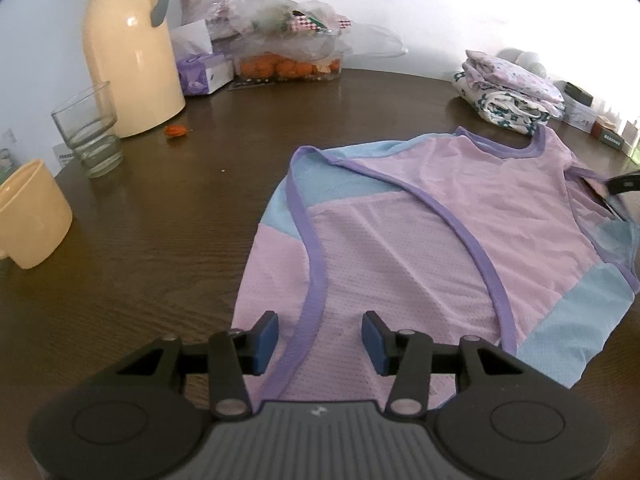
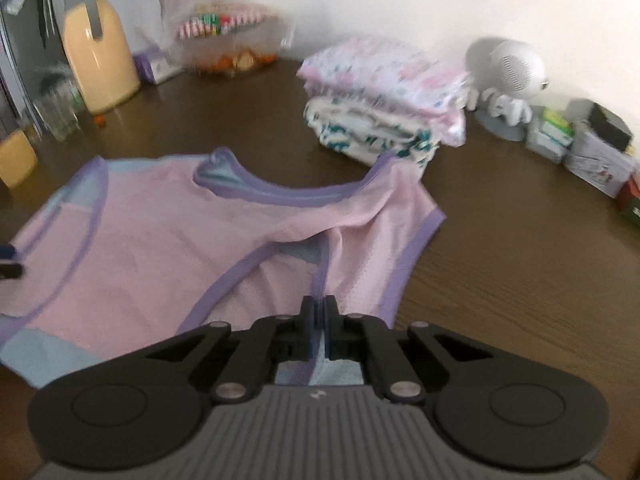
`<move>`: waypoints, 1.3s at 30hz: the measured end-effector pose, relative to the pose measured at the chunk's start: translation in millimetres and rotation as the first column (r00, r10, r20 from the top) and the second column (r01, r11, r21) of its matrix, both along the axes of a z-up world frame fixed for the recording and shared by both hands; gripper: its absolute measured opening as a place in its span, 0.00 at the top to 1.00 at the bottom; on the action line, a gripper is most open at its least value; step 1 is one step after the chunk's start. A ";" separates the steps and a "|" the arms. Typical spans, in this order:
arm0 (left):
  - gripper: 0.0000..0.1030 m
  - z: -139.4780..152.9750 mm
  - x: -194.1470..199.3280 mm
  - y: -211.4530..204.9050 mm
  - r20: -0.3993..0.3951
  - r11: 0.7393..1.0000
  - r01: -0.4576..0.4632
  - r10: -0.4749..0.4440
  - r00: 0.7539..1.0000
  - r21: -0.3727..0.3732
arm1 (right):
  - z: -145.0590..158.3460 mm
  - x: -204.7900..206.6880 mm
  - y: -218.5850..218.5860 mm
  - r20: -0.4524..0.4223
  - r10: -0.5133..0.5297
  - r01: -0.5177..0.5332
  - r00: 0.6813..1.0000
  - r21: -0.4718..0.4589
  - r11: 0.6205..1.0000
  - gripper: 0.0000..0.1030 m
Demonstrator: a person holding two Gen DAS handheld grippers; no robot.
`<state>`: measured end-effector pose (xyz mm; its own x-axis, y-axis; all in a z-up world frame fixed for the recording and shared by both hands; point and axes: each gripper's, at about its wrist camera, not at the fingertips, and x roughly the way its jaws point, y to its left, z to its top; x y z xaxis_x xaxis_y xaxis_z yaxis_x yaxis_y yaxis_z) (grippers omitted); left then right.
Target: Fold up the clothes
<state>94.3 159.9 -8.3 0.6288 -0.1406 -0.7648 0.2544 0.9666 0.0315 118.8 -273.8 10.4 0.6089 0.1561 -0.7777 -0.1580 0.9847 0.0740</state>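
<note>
The pink mesh vest with purple trim and blue panels lies spread on the dark wood worktop, one side folded over its middle. My right gripper is pressed together on a raised fold of the vest's purple-edged armhole fabric. My left gripper is spread wide, hovering over the vest's near edge, pinching nothing. Beyond the neckline sits a stack of folded clothes. Further left stand a cream jug, a glass and a cream cup.
</note>
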 end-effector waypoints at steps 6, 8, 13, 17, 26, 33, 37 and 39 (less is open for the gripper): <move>0.55 0.5 3.2 1.7 -0.002 1.000 -0.028 0.028 1.000 0.011 | 7.3 -44.9 -23.8 -0.043 0.016 -0.015 0.999 0.010 1.000 0.97; 0.55 0.8 5.5 5.1 -0.003 0.999 -0.051 0.051 0.999 0.018 | 0.8 -54.6 -24.5 -0.075 0.030 -0.029 0.997 0.005 1.000 0.97; 0.55 1.9 10.1 15.3 0.001 0.994 -0.099 0.099 0.995 0.040 | -12.7 -70.5 -21.0 -0.107 0.049 -0.054 0.993 -0.044 0.998 0.96; 0.55 3.1 13.7 19.3 0.005 0.991 -0.115 0.115 0.993 0.064 | -2.9 -71.6 -29.0 -0.070 0.036 -0.032 0.997 0.060 0.998 0.87; 0.55 3.3 26.0 27.9 0.039 0.971 -0.182 0.178 0.983 0.153 | 4.5 -26.7 5.5 0.000 0.159 -0.157 0.987 0.129 0.979 0.81; 0.58 6.0 30.0 45.9 0.046 0.951 -0.250 0.246 0.968 0.180 | -17.0 -5.0 29.1 -0.035 0.230 -0.223 0.973 0.139 0.965 0.81; 0.59 15.8 24.9 42.0 0.068 0.964 -0.216 0.208 0.976 0.156 | -20.7 -5.8 38.6 -0.038 0.266 -0.259 0.963 0.131 0.957 0.81; 0.59 21.3 23.6 37.2 0.082 0.968 -0.196 0.185 0.979 0.155 | -20.5 -5.8 41.5 -0.032 0.275 -0.269 0.961 0.123 0.955 0.81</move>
<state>117.8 197.1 13.0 0.6818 0.1080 -0.7235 0.0585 0.9778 0.2012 113.0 -232.3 -10.1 0.4928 0.4014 -0.7720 -0.4117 0.8892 0.1996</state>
